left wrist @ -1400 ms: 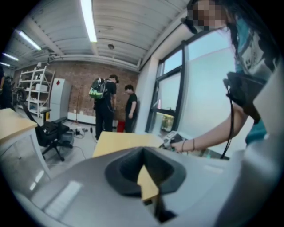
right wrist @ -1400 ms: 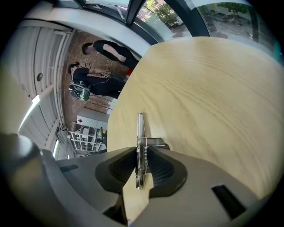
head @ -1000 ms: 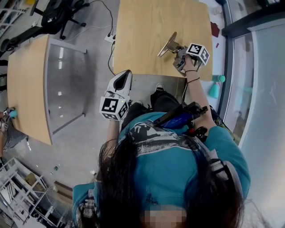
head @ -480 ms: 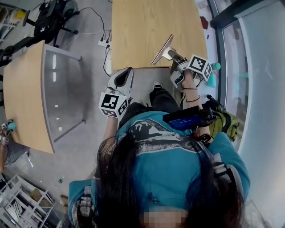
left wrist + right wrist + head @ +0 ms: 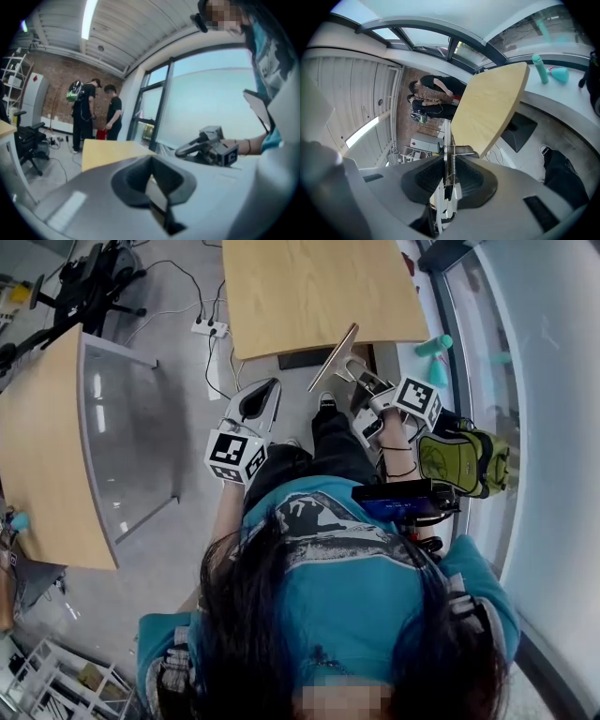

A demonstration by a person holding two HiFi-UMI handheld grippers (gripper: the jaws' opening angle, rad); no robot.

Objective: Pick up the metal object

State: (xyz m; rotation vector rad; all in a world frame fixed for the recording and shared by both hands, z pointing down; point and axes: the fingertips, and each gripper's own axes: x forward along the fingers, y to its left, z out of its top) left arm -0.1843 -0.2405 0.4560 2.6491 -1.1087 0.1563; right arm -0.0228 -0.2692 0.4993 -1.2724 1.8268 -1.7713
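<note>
Head view: right gripper (image 5: 352, 373) clamps metal object (image 5: 333, 356); left gripper (image 5: 264, 395) looks shut.

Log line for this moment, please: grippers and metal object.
right gripper: shut on metal object | metal object: held clear of table | left gripper: empty | pick-up: done

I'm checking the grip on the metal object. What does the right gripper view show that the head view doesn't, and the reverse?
Only the right gripper view: the metal object seen edge-on, with its spring clamped in the right gripper, and two people standing far off.
Only the head view: the left gripper, a green backpack, and the object's long flat plate sticking out past the jaws.
Both: the metal object, the table and a teal bottle.
</note>
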